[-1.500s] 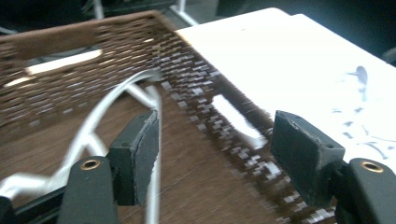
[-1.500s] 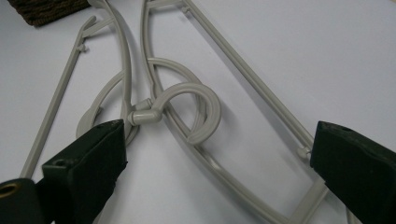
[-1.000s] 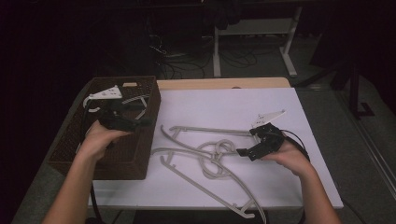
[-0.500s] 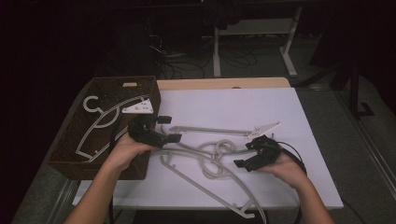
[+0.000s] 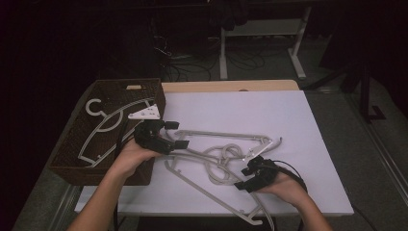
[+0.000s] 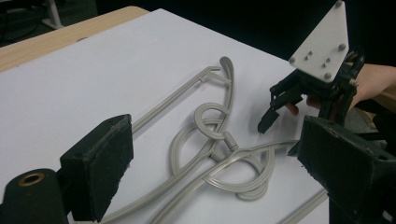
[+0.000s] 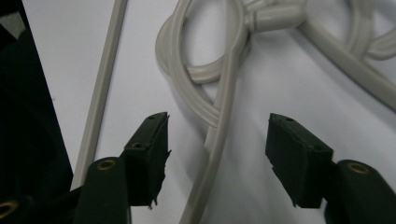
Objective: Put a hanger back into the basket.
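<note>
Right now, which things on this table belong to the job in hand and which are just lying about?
In the job:
tangled grey hangers
right gripper, jaws just closing, astride one hanger arm
left gripper, open beside the tangle
wicker basket
hanger in the basket

Lying about:
cables on the floor
white table legs

Left gripper [image 5: 173, 135] agape, right gripper [image 7: 217, 140] narrowing.

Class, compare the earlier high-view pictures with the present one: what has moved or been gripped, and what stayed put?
The left gripper left the basket and came out over the tangled hangers, jaws open. The right gripper sank toward them; its jaws have just been closing, with a hanger arm between them, not yet pinched. The hanger in the basket and the white sheet stayed.
</note>
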The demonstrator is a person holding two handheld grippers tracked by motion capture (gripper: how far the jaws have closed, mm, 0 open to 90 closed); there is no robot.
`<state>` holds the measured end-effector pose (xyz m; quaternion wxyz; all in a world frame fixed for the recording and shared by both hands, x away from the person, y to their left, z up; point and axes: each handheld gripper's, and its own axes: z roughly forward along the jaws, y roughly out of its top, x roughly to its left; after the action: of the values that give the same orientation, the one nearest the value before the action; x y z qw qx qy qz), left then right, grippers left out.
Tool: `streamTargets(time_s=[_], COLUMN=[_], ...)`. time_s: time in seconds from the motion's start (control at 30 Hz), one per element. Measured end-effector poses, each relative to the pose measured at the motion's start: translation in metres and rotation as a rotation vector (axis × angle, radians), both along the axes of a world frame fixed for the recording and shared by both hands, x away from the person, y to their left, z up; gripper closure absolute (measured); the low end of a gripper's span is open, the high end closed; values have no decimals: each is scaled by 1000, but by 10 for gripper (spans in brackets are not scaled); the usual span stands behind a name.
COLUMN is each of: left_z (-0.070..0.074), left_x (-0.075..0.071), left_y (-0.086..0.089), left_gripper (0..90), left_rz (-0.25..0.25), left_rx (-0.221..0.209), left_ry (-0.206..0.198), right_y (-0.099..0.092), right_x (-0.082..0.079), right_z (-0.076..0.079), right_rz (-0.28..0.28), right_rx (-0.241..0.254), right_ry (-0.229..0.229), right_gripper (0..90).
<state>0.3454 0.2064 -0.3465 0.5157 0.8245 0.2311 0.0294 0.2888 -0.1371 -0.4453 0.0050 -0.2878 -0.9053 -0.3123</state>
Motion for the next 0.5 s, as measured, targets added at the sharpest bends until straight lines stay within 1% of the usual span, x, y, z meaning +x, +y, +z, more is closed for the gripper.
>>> streamTargets(time_s=[0.07,0.1,0.13,0.2,0.27,0.3,0.43,0.5], left_z=[0,-1,-1,-1,-2,-2,-2,-2], left_x=[0,0,0,1,1,1,0,0], left_y=[-1,-1,-1,-2,-3,-3,-3,-3], left_gripper=[109,109,110,111,112,113,115,116], left_rz=[1,1,-1,-2,-4,-3,-3,-2], left_rx=[-1,-3,-3,-1,2,3,5,6], left_ry=[4,4,5,7,6,6,3,3], right_y=[5,6,6,6,8,10,11,11], right_x=[-1,-3,-3,-3,-4,-5,-5,-4], right_z=[-3,-3,-3,-2,-2,-2,-1,-1], right_rz=[16,21,19,20,30,25,26,23], right_rx=[-28,-38,-46,-53,-89,-121,-138,-139], right_ry=[-1,-18,-24,-30,-63,-89,-100,-100], right_gripper=[421,451,490,508,573,622,673,733])
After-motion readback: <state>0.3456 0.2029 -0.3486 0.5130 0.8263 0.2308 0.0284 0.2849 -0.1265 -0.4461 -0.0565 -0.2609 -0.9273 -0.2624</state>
